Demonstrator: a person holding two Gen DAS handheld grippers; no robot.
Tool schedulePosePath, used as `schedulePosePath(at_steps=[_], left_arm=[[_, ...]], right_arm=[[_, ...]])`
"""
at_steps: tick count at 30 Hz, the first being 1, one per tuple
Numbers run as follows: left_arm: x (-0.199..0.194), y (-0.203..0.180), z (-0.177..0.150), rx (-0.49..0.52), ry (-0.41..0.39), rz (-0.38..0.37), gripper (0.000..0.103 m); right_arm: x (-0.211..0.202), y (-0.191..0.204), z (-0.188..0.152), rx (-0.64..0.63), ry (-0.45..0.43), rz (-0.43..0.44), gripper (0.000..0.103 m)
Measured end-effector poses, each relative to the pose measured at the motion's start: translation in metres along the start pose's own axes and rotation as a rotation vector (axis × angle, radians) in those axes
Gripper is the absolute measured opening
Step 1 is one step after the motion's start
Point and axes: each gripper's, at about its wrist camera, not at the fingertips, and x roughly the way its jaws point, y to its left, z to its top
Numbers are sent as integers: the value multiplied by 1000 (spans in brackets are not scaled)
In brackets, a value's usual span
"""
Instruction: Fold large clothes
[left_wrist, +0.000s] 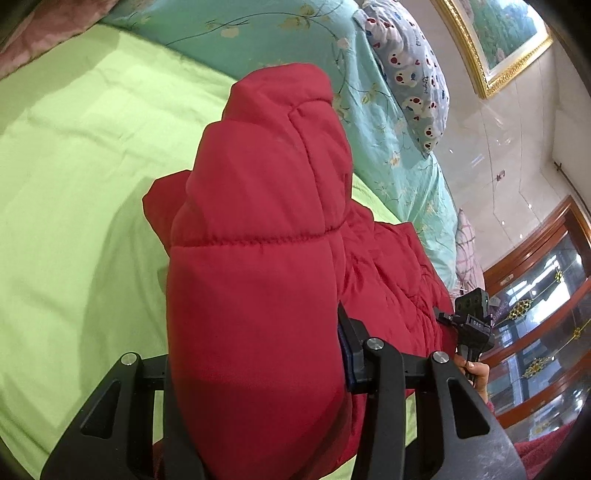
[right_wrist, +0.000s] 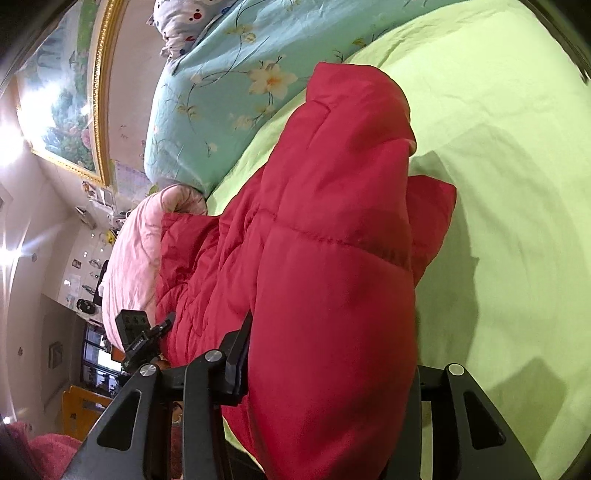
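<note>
Red padded jacket (left_wrist: 258, 229) clamped by both left gripper (left_wrist: 258, 369) and right gripper (right_wrist: 328, 369); bulk trails far ahead over green sheet (left_wrist: 74, 184), equally near.

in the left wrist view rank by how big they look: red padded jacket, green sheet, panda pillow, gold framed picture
1. green sheet and red padded jacket: alike, and the jacket is nearest the camera, so unranked
2. panda pillow
3. gold framed picture, partly cut off
</note>
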Motion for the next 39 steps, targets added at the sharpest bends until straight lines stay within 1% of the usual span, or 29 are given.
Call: schedulePosePath(at_steps=[3,5,8,11,18,22,24,26,27,28,30,32,35,39], left_arm=[[7,10,-4,-41,10,4,43],[10,14,-6,-52,10,12,43],[12,19,-9,-54,2,21,45],[14,22,-11,-56,1,21,46],[16,30,-14,-69,1,14,49],[16,35,-17,-77,-1,25,56],[15,37,-18,-89,1,42,66],[13,40,-20,-96,3,89,89],[11,41,-20,-98,4,111,91],[9,42,-20,-103,6,110,91],[3,43,-21,-113,5,106,91],[-3,41,-22,-105,2,125,91],[-13,34,-25,-76,-11,171,91],[-28,23,-27,-41,-44,235,91]], right_arm=[[4,-4,-4,15,-4,-9,45],[7,-10,-4,28,-8,-24,48],[13,-20,-6,42,-8,-56,54],[14,-30,-10,66,-11,-49,57],[15,-31,-14,67,-22,-58,60],[17,-31,-14,65,-24,-69,63],[17,-32,-14,68,-24,-71,64],[16,-33,-15,70,-25,-76,67],[15,-33,-15,72,-31,-79,69],[14,-33,-16,73,-36,-85,72],[11,-32,-17,77,-48,-91,73],[8,-32,-18,86,-60,-98,77],[2,-31,-20,97,-80,-111,79],[-8,-21,-25,64,-109,-168,79]])
